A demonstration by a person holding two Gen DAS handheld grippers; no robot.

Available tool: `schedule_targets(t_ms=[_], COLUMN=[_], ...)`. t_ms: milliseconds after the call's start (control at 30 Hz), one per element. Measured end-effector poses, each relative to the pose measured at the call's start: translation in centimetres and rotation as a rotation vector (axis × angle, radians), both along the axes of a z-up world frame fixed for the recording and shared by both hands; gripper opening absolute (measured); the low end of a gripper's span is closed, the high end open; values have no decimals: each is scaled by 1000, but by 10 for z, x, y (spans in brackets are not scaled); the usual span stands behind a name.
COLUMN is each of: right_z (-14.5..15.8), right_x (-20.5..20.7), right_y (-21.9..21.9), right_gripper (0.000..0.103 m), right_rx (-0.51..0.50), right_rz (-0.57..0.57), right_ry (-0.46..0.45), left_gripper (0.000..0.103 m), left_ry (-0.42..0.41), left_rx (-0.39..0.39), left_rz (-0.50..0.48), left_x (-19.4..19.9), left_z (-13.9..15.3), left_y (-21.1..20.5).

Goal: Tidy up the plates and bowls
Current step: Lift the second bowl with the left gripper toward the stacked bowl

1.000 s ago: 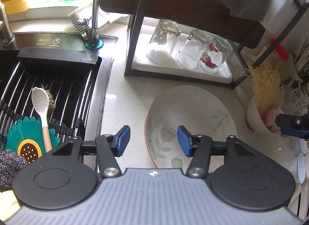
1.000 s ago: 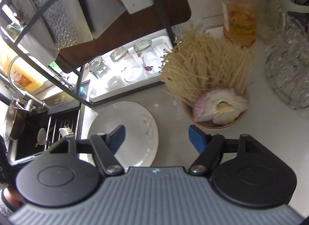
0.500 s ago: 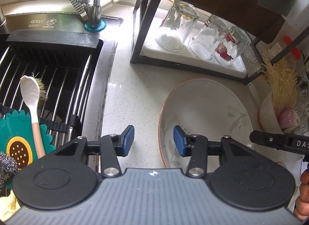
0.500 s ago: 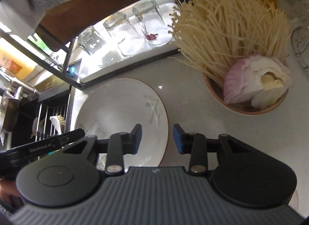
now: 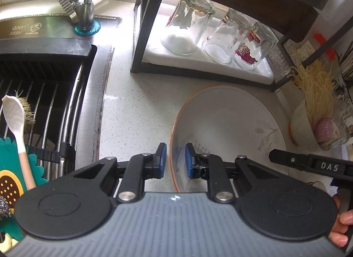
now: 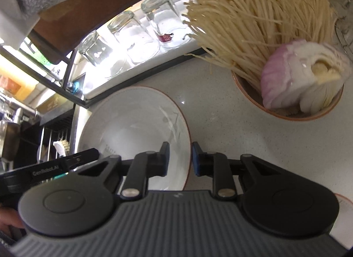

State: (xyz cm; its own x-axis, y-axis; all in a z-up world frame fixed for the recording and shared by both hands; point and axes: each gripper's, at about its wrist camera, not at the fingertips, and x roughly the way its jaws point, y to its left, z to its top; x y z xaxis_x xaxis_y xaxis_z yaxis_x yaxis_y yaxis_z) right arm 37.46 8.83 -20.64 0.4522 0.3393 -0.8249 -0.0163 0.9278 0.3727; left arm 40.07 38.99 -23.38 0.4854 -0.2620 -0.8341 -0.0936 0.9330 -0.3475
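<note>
A white plate (image 5: 229, 129) with an orange rim and a leaf pattern lies on the counter; it also shows in the right wrist view (image 6: 134, 129). My left gripper (image 5: 175, 159) straddles the plate's left rim, its jaws closed to a narrow gap around the edge. My right gripper (image 6: 180, 159) straddles the plate's right rim in the same way. Whether the pads touch the rim I cannot tell. A bowl (image 6: 286, 111) holding enoki mushrooms and an onion half stands right of the plate.
A black rack (image 5: 141, 36) with a white tray and three upturned glasses (image 5: 189, 29) stands behind the plate. The sink (image 5: 44, 93) with a drain rack, a white spoon (image 5: 15, 120) and a brush lies to the left. A faucet (image 5: 87, 3) stands at the back.
Both grippers have moved in over the plate's opposite rims and their jaws have narrowed from wide open to a small gap around the edges.
</note>
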Motion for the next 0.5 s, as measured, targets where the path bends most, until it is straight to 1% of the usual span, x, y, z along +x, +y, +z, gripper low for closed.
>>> schedule_targets(t_ms=[67,200,333,433,500], right_z=[-1,-4,-3,-1,2], right_x=[-2,-7,-11,-15,-19], right_y=[-1,-6,-10,-11,-14], right_gripper=[20,16,16,16,16], right_rx=[8,16,40,34,46], right_rz=[-13,-31,-53,-41,-37], right_ry=[-4,-16,-8,-3,-9], left_gripper=[18,18,17,17,17], left_ry=[-8,-18,-10,-16,-21], left_rx=[5,6,5,17,11], left_rz=[-10,-21,-38,-49,-53], left_x=[2,6,7,2,-2], left_z=[0,0,0,3,6], left_y=[-1,-4,-3,-5,-6])
